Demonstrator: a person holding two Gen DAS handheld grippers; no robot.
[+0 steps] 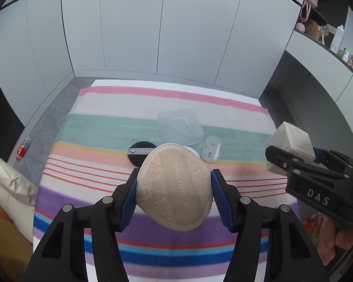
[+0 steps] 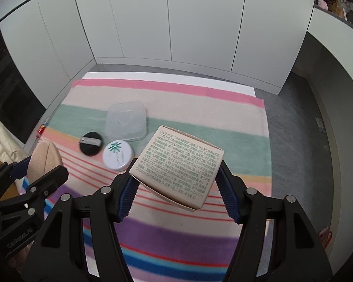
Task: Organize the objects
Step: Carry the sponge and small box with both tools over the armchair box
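My left gripper (image 1: 174,195) clamps a beige teardrop powder puff (image 1: 174,189), blue pads pressed on both its sides, held in the air over the striped towel (image 1: 101,127). The puff has embossed circles and "GUOXIAONIU" stamped along a centre band.

My right gripper (image 2: 176,188) grips a cream carton box (image 2: 178,168), tilted, with fine green print covering the upper face; its pads sit tight on both sides, and it is also clear of the towel.

On the towel I see a translucent square plastic case (image 2: 126,119), lid closed, contents not visible. Just in front of it are a round black puff (image 2: 90,143) with a grey ribbon and a white round jar (image 2: 117,155) with a green sprig logo, close to each other. In the left view a small clear blister tray (image 1: 210,151) lies just right of the case.

A small red toy (image 1: 23,149) lies on the grey floor left of the towel. White cabinet doors (image 1: 153,23) stand behind.
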